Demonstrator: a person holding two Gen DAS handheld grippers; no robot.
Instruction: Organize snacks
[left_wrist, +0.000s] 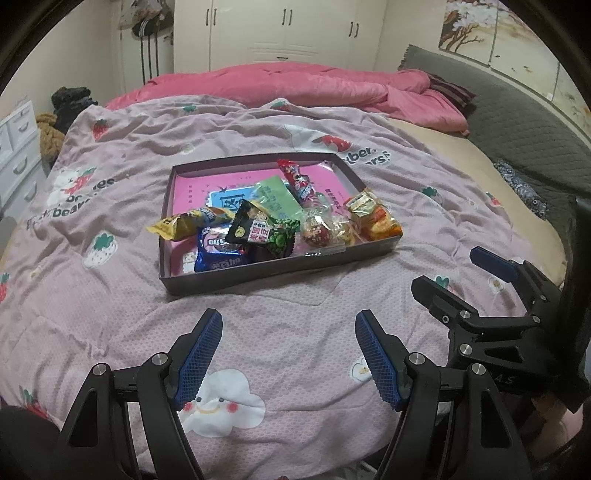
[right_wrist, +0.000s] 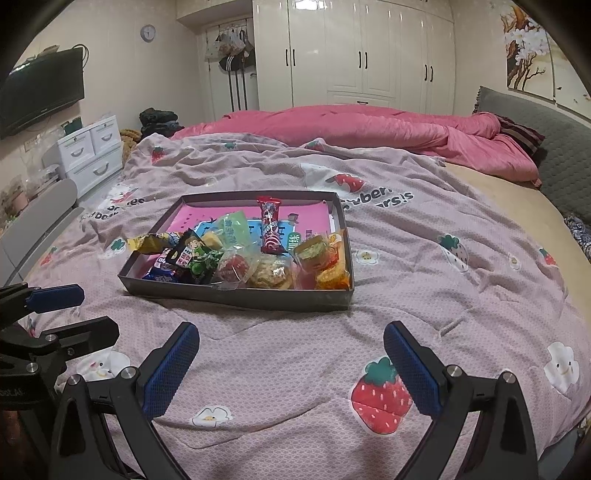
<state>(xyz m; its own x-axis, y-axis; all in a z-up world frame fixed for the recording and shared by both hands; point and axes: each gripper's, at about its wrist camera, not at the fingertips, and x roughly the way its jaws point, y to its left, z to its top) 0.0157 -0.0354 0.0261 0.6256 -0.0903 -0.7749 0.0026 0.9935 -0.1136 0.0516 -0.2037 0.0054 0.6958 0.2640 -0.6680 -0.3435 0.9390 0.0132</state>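
A wide bed (right_wrist: 424, 266) fills the room ahead of the jaws, covered by a lilac quilt (right_wrist: 258, 354) with strawberry prints. Farther ahead of the jaws lies a pink duvet (right_wrist: 351, 125), and behind it stands a white wardrobe (right_wrist: 362, 55). Left of the jaws are a white drawer unit (right_wrist: 92, 151) and a wall television (right_wrist: 40, 92). To the right is a grey headboard (right_wrist: 554, 136).

A home bedroom is being shown: a bed (right_wrist: 369, 295) is lying ahead of the hand-held grippers under a strawberry-print quilt (right_wrist: 424, 240), with white wardrobes (right_wrist: 362, 51) standing beyond it and a television (right_wrist: 40, 92) mounted far left.
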